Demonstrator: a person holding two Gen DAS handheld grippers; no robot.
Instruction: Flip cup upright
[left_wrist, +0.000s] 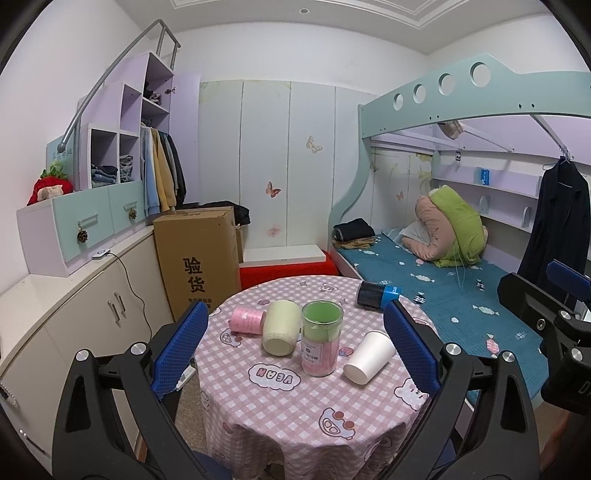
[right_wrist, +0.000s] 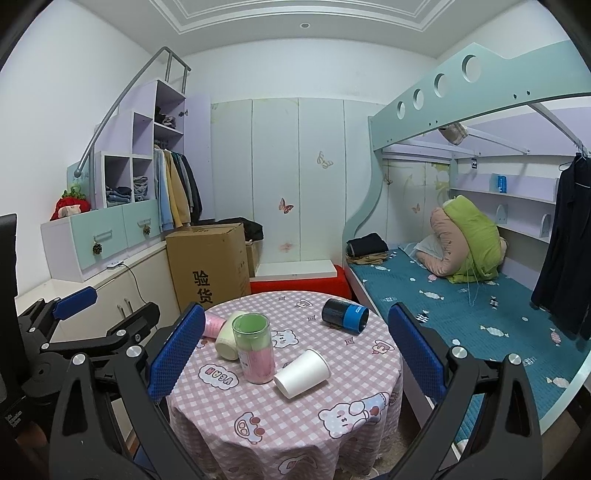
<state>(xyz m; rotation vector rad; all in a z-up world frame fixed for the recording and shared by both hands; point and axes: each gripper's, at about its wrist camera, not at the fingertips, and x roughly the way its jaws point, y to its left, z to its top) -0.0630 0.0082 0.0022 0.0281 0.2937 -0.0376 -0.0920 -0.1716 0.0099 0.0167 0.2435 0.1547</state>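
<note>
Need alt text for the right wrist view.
White paper cup lies on its side on a round table, beside an upright clear jar. Open right gripper hovers short of it, holding nothing; bunk bed behind.

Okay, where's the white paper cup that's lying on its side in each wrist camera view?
Left wrist view: white paper cup lies right of centre on the table, mouth toward the camera, right of the clear jar.
Right wrist view: the cup lies near centre, low on the table, again just right of the jar.
Shared landmark: the clear jar with green and pink contents, standing upright.
</note>
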